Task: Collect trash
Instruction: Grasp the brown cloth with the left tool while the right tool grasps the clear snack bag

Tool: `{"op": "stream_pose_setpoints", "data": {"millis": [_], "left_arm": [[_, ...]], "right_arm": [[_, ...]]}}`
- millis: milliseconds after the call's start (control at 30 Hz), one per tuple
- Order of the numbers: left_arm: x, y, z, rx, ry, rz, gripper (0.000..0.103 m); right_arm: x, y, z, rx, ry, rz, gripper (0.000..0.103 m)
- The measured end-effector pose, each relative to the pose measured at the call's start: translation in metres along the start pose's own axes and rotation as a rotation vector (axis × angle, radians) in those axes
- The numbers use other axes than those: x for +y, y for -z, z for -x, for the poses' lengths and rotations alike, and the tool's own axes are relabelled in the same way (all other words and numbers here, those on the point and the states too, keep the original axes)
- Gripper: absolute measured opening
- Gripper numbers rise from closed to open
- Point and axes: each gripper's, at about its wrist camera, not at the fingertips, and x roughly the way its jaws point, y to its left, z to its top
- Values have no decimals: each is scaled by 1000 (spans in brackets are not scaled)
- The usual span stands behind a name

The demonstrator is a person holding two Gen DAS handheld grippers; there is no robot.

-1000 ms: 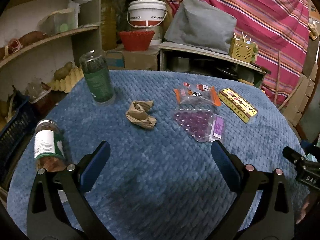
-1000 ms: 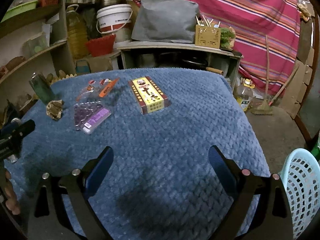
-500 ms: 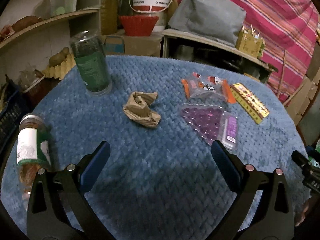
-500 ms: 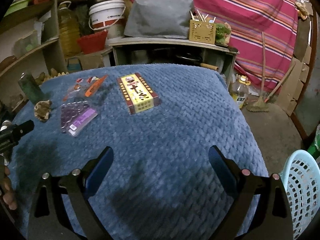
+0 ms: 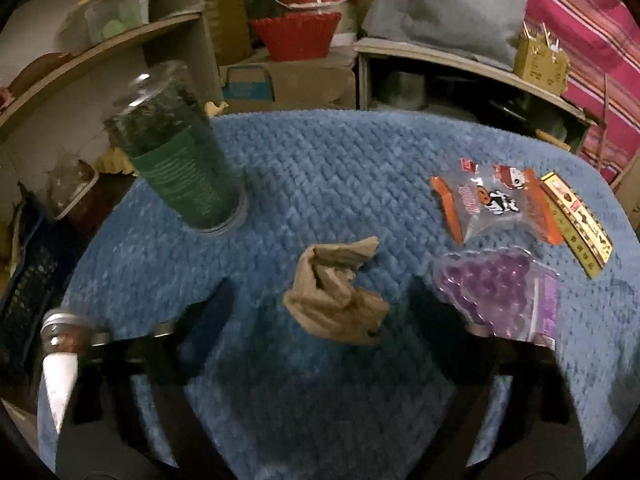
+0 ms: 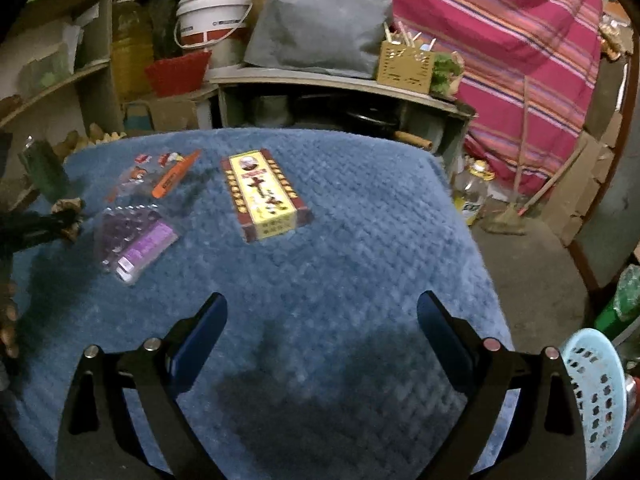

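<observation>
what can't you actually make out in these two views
- Left wrist view: the left hand-held gripper is motion-blurred as its jaws close around the crumpled brown paper; contact is unclear.
- Left wrist view: the white-labelled jar is cut off by the lens edge.
- Right wrist view: the light blue basket is cut off by the frame edge, its contents hidden.
- Right wrist view: print on the yellow box is too blurred to read.

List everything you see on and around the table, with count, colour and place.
Paper wad: 1, brown, table middle, between the closing left fingers, untouched.
Bead pack: 1, purple, right of the wad.
Snack bag: 1, clear and orange, behind the beads.
Box: 1, yellow and red, lying flat, table centre-right.
Tall jar: 1, green, standing, left rear.
Small jar: 1, white label, left edge.
Blanket: 1, blue, covering the table.
Basket: 1, light blue, on the floor at right.
Bucket: 1, white, back shelf.
Left gripper: 1, black, closing.
Right gripper: 1, black, open, empty.
</observation>
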Motion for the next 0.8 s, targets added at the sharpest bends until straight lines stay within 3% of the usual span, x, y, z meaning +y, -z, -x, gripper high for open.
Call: {"op": "stream_pose_setpoints", "data": {"millis": [67, 133, 400, 467, 533, 633, 800], "left_arm": [[1, -1, -5, 22, 20, -11, 43], [3, 2, -3, 12, 22, -18, 37], [34, 14, 60, -162, -17, 36, 37], [40, 17, 76, -202, -56, 25, 37], [45, 17, 82, -217, -93, 8, 37], [63, 15, 82, -203, -51, 52, 37], [72, 14, 70, -155, -53, 67, 37]], "right_arm": [[5, -6, -1, 6, -19, 0, 94], [14, -14, -2, 4, -35, 7, 94], [73, -50, -16, -36, -137, 38, 94], [90, -62, -26, -43, -142, 50, 94], [103, -70, -32, -57, -151, 60, 94], [124, -85, -45, -60, -153, 83, 94], [153, -101, -79, 15, -180, 79, 94]]}}
